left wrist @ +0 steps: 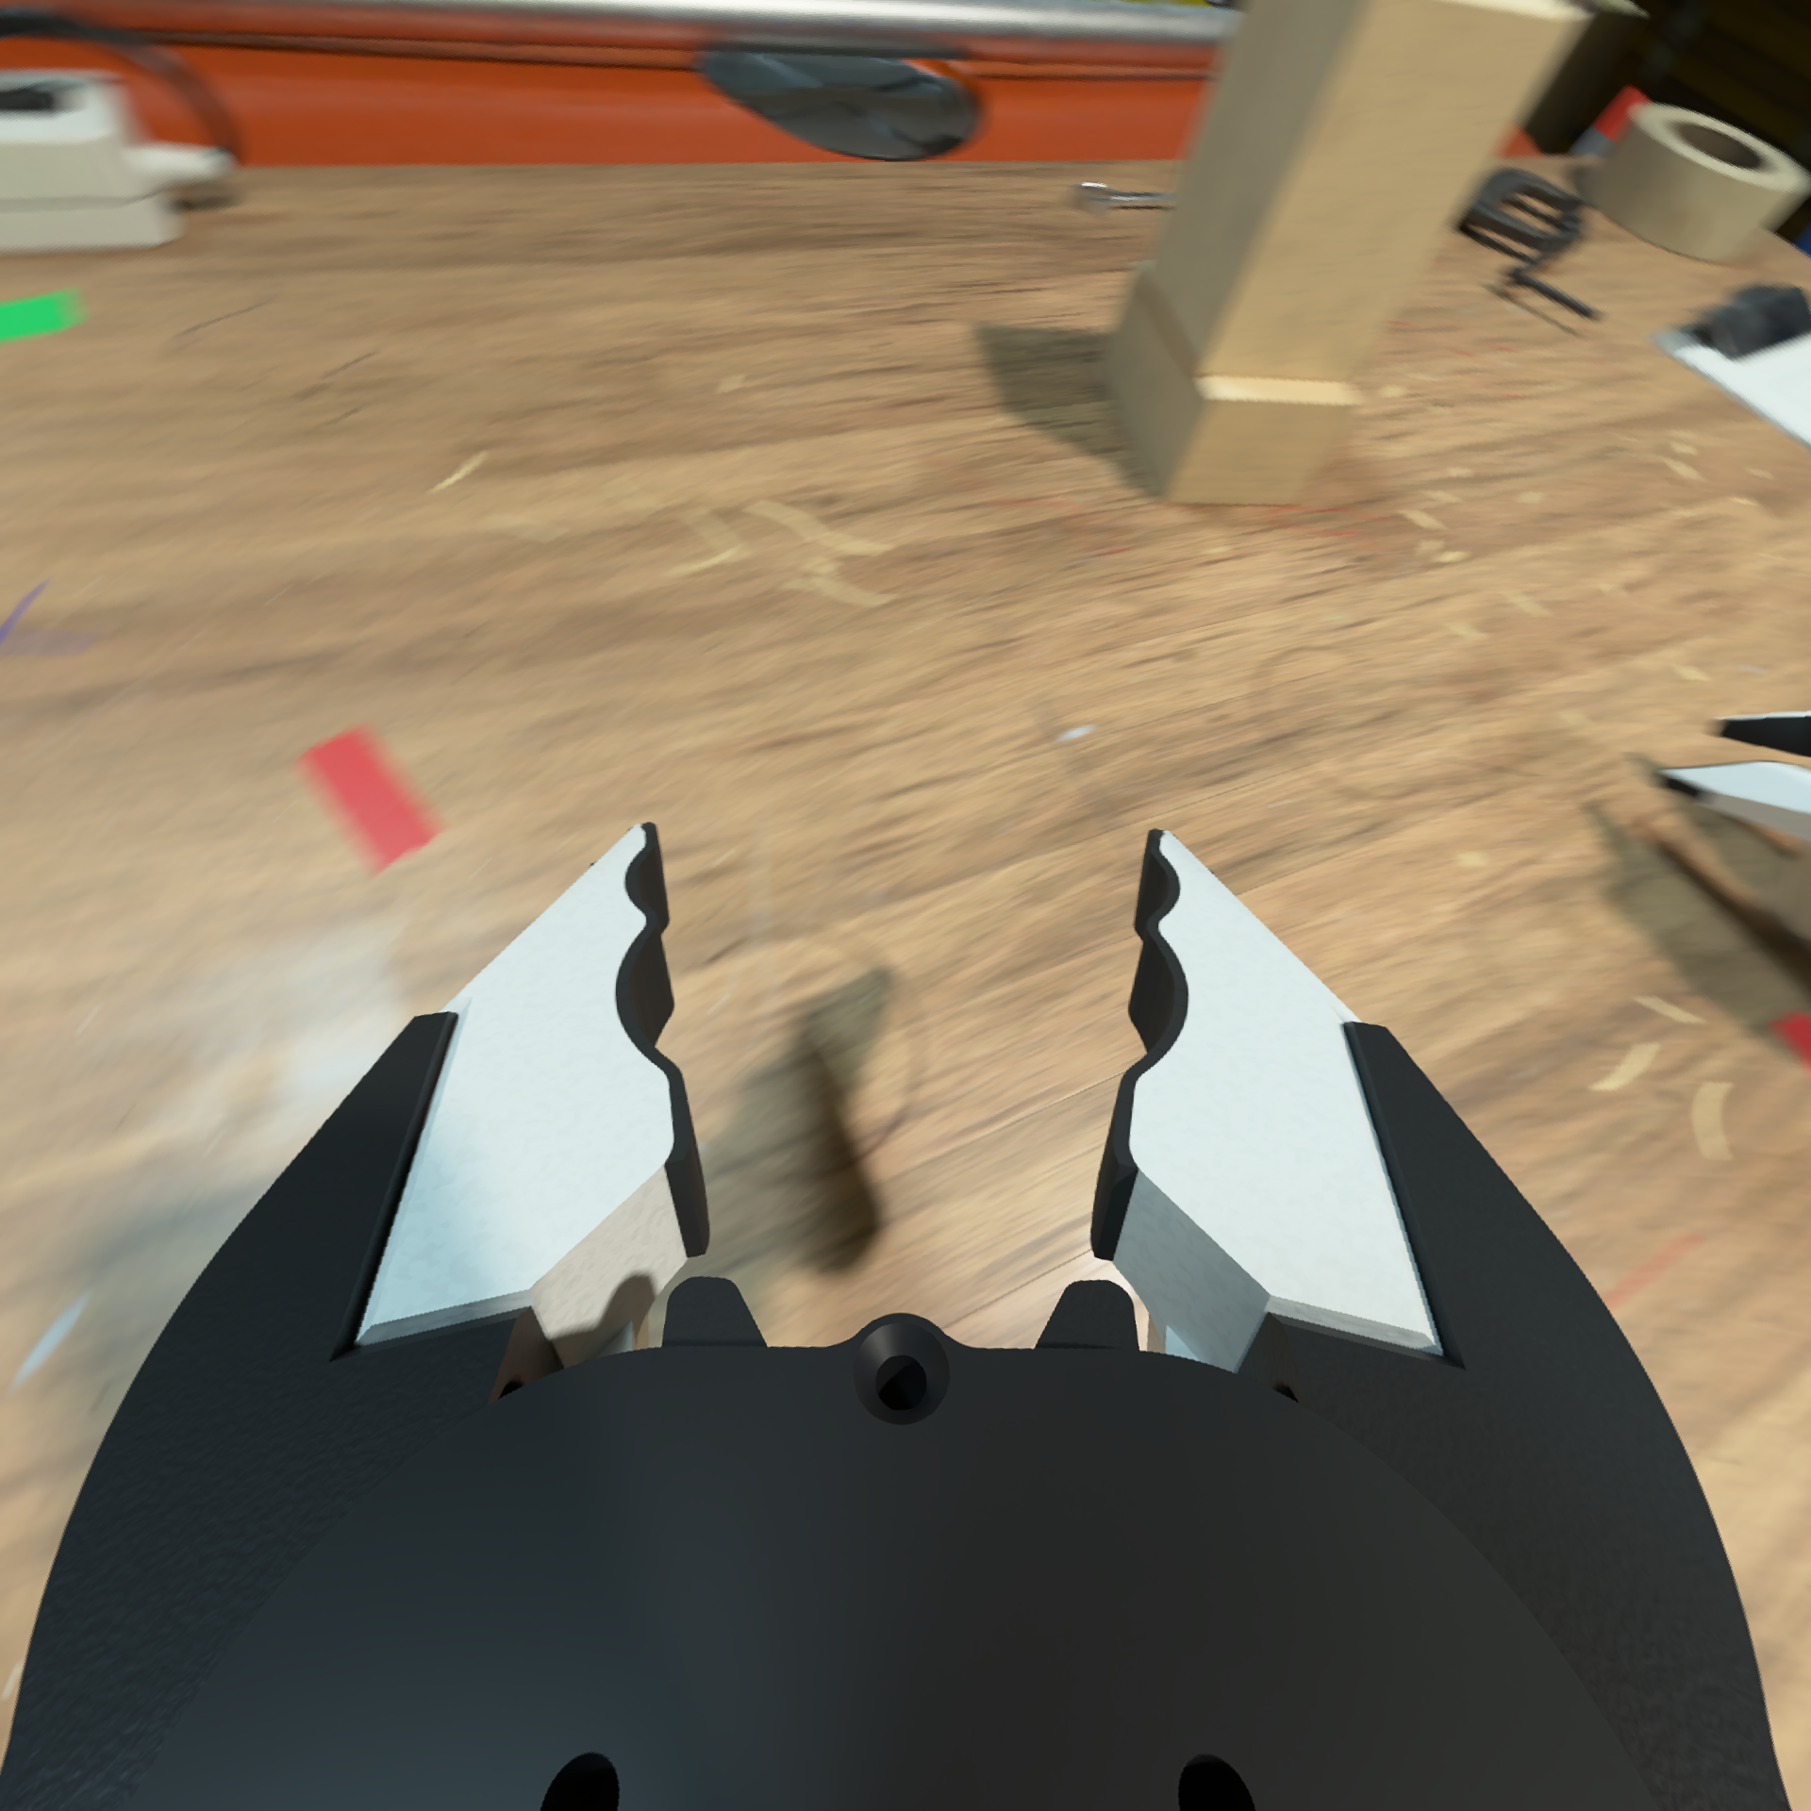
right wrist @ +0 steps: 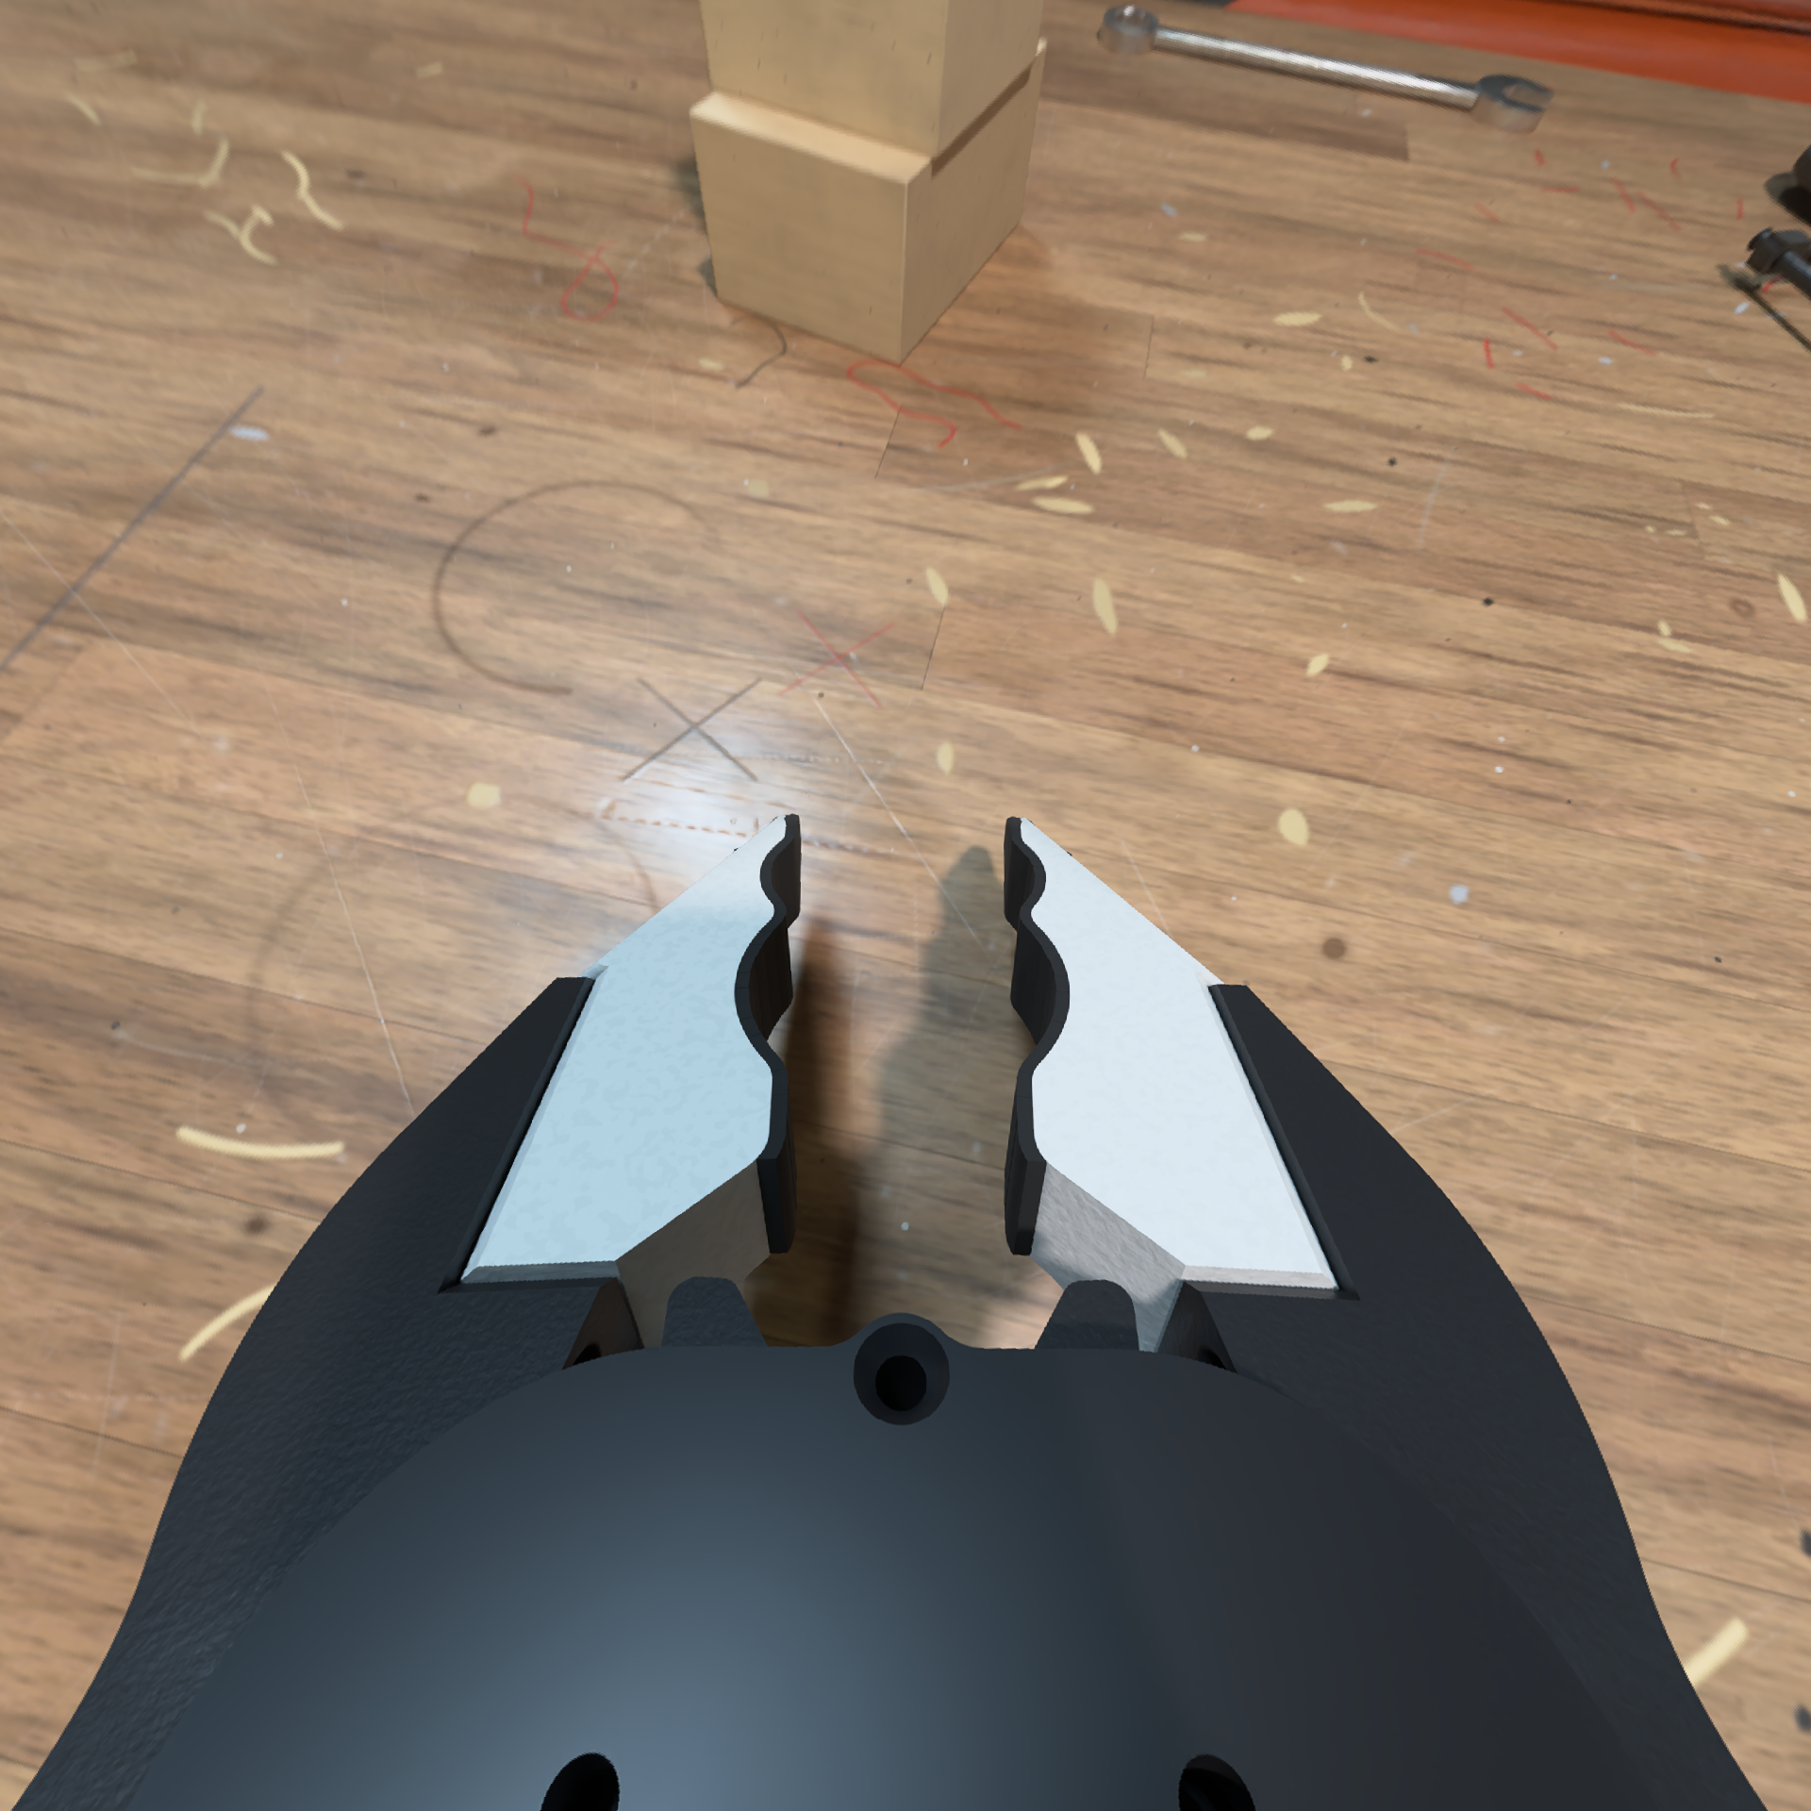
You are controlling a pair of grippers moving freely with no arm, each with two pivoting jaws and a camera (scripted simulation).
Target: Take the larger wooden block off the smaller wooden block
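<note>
Both grippers, left (left wrist: pixel 902 833) and right (right wrist: pixel 902 823), hover with jaws parted and empty. Ahead on the worktop (right wrist: pixel 1274 686), the larger wooden block (right wrist: pixel 872 69) stands atop the smaller wooden block (right wrist: pixel 813 235). Best to pinch the upper block well above the seam and lift it straight up.

The tall block (right wrist: pixel 872 59) ran off the top edge in the right wrist view, so its upper end could not be seen; the left wrist view cut it (left wrist: pixel 1372 147) off too. That left view was smeared across the bench (left wrist: pixel 686 490), and the white device (left wrist: pixel 78 167) at the far left was blurred and clipped. The right gripper (left wrist: pixel 1764 774) showed only as finger tips at the right edge.
</note>
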